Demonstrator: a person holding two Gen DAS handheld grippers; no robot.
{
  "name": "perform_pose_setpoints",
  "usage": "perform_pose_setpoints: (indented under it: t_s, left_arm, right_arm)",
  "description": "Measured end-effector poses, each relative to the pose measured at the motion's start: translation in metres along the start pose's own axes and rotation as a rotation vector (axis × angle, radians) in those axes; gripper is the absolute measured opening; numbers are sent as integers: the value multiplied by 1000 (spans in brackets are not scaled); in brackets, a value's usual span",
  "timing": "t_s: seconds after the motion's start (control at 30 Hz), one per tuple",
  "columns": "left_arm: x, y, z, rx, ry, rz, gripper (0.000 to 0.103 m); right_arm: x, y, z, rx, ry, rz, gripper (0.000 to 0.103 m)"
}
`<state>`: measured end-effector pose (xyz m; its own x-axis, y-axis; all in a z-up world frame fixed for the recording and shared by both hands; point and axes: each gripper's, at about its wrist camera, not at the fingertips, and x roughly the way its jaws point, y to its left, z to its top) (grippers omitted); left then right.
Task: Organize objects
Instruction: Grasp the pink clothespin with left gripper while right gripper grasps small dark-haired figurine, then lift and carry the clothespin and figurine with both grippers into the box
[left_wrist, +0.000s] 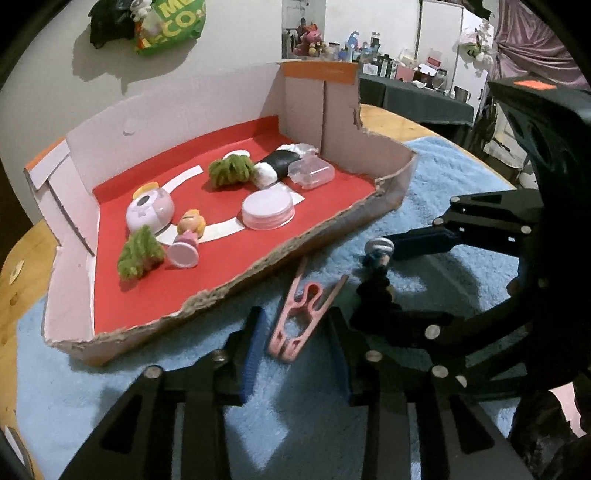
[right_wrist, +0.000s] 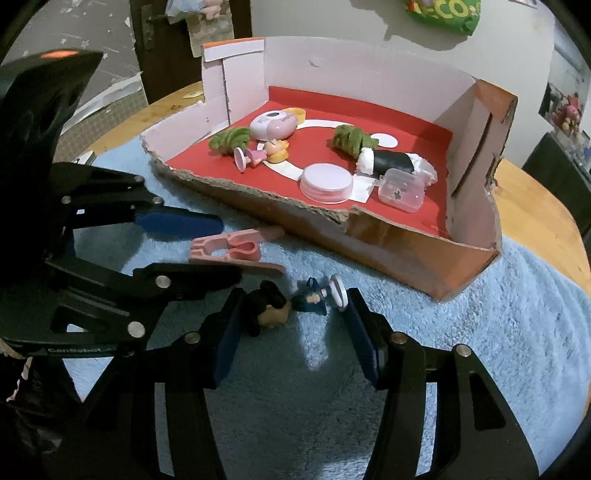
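Around you the room is cluttered: a pale wall (left_wrist: 229, 44) with a green bag (left_wrist: 173, 26) hanging on it, and a dark side table (left_wrist: 417, 96) crowded with bottles and boxes. Your round wooden desk (right_wrist: 532, 192) carries a fluffy blue towel (right_wrist: 498, 332) that covers most of it. On the towel stands a torn cardboard box (right_wrist: 406, 254) with white walls and a red floor. Inside lie a pink domed case (right_wrist: 273, 123), a round pink lid (right_wrist: 327, 181), a black-and-white sushi-roll toy (right_wrist: 391, 160), a clear plastic container (right_wrist: 402, 188), two green fuzzy bundles (right_wrist: 349, 138) and a blonde figurine (right_wrist: 266, 151) on its side.

In front of the box, on the towel, a pink clothespin (left_wrist: 301, 310) lies between the fingers of your left tongs (left_wrist: 297, 354). They stand released, their blue pads on either side of it and not pressing it.

Your right tongs (right_wrist: 295, 343) straddle a small dark-haired figurine (right_wrist: 291, 304) lying on its side on the towel, its head against the left pad and its white round base at the right pad. You cannot tell whether the pads are squeezing it.
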<state>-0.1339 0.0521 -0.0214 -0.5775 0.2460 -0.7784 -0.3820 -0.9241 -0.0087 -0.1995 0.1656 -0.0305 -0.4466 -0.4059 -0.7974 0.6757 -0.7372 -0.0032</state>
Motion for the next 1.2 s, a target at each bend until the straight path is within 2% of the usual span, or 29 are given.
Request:
perform_pose_setpoints:
  t_s: [0.1, 0.13, 0.5, 0.8, 1.2]
  left_arm:
    - [-3, -3, -2, 2, -10, -13, 22]
    - [-4, -4, -3, 0, -16, -16, 21]
    - [-28, -1, -8, -70, -74, -21, 21]
    - [-49, 5, -6, -101, -124, -10, 21]
    - [-64, 14, 2, -124, -173, 5, 20]
  right_arm:
    - [0, 1, 0, -5, -2, -6, 52]
    - [-1, 1, 0, -2, -2, -6, 52]
    - [-20, 10, 0, 20, -53, 9, 52]
    - [-39, 20, 10, 25, -101, 44, 52]
    - [-51, 20, 22, 38, -145, 50, 52]
